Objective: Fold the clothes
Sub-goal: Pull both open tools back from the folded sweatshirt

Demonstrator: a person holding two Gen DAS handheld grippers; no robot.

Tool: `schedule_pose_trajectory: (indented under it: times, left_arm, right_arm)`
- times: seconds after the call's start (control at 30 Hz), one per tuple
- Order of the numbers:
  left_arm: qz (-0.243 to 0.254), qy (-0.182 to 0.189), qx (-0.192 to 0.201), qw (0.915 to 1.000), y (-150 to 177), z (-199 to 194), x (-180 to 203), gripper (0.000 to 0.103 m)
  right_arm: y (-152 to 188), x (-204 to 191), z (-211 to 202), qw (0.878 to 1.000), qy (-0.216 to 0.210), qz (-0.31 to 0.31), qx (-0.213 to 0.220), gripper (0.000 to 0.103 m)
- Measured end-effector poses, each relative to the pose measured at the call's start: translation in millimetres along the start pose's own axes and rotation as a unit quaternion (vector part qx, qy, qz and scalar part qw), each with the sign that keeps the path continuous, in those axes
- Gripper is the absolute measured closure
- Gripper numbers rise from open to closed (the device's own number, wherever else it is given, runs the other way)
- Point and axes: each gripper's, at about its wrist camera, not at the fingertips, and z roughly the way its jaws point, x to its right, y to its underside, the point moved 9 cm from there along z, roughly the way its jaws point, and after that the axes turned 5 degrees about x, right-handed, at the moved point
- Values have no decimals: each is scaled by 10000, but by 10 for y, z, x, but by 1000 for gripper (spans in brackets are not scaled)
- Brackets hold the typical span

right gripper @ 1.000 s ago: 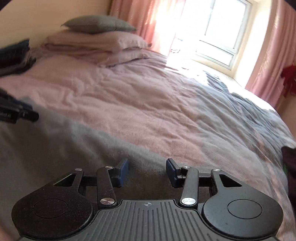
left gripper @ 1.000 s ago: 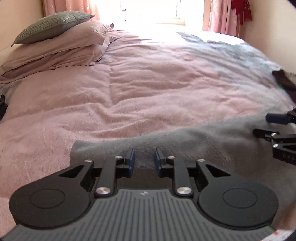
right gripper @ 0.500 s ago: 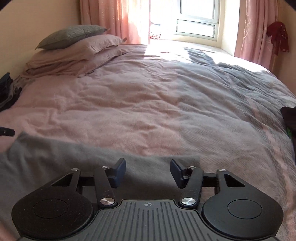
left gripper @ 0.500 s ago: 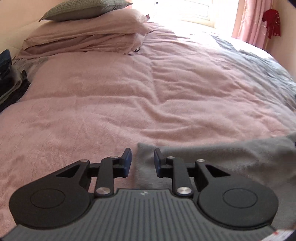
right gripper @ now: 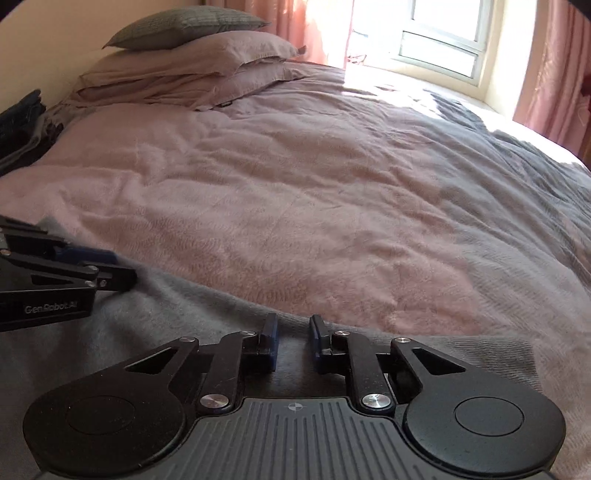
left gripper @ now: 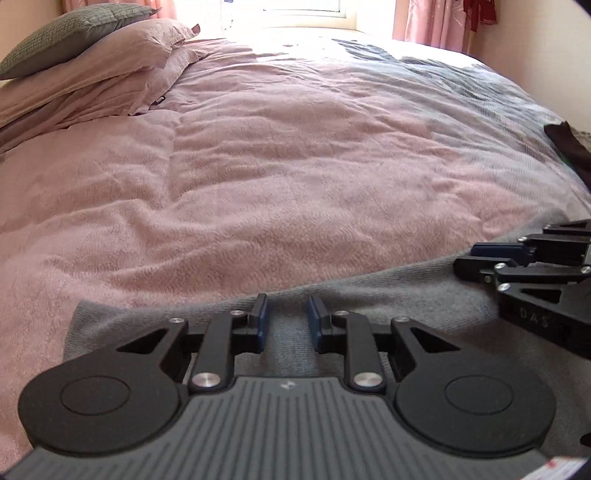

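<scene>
A grey garment (left gripper: 388, 295) lies flat across the near edge of the bed, on top of a pink blanket (left gripper: 277, 166). Its far hem runs left to right just beyond both sets of tongs.

Left gripper (left gripper: 286, 317): jaws stand at a narrow gap, blue pads facing each other, with the grey cloth bunched up between them near its far hem. Whether the pads actually pinch the fabric cannot be told from either view. It sits toward the garment's left end; the left corner of the cloth shows just to its left.

Right gripper (right gripper: 293, 338): jaws are closing, gap narrow, grey fabric between the pads at the far hem. Firm contact with the cloth cannot be confirmed. It sits toward the garment's right end.

The two grippers are near each other, side by side over the same garment; each shows at the edge of the other's view.

Surroundings: stacked pink pillows (right gripper: 192, 70) with a grey cushion (right gripper: 184, 26) on top at the far left. A window (right gripper: 439, 33) with pink curtains (right gripper: 550, 66) at the far end. A dark item (left gripper: 569, 144) lies at the right edge of the bed.
</scene>
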Motion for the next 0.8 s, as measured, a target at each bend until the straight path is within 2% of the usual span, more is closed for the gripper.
schedule_pose_trajectory:
  times: [0.07, 0.13, 0.17, 0.23, 0.27, 0.33, 0.37, 0.43, 0.5, 0.57, 0.6, 0.7, 0.73, 0.8]
  left_arm:
    - [2, -124, 233, 9997, -41, -173, -163, 82]
    - [-17, -293, 350, 9990, 5, -299, -380, 82]
    - [-4, -446, 324, 9985, 64, -304, -500, 82]
    - [-116, -823, -45, 9965, 266, -210, -816, 78]
    - [-348, -885, -69, 9954, 318, -212, -951, 73]
    - [-578, -1044, -192, 9927, 317, -290, -1088, 76]
    - [-623, -1064, -150, 9923, 281, -358, -1088, 81]
    - [-754, -791, 31, 9940, 198, -533, -949, 81]
    - [-648, -575, 87, 9962, 188, -685, -710, 81]
    - [-480, -464, -17, 9978, 275, -791, -497, 80]
    - [-462, -446, -112, 9979, 358, -835, -430, 80]
    - [-570, -528, -537, 9955, 718, -884, -355, 79]
    - [-581, -609, -567, 9948, 804, -904, -360, 79]
    - [-562, -737, -575, 9940, 843, -982, -358, 79]
  right_arm:
    - [-13, 175, -226, 9995, 136, 137, 268, 91]
    - [113, 394, -310, 9986, 474, 117, 183, 90]
    - [219, 511, -276, 9979, 644, 99, 28, 90]
    - [339, 707, -262, 9976, 512, 470, 36, 83]
    - [318, 747, -296, 9967, 495, 636, 9, 82]
    - [209, 739, -402, 9949, 832, 560, -48, 82]
    - [150, 673, -483, 9952, 833, 516, 37, 82]
    - [90, 472, -655, 9970, 491, 568, 195, 82]
    - [140, 272, -805, 9979, 289, 571, 136, 82]
    - [307, 134, -928, 9987, 205, 472, 5, 82]
    - [412, 101, -968, 9988, 192, 435, -94, 82]
    - [902, 60, -881, 9959, 137, 410, -801, 82]
    - [940, 60, -904, 9969, 101, 421, -657, 82]
    - [908, 51, -950, 9959, 127, 400, -799, 82]
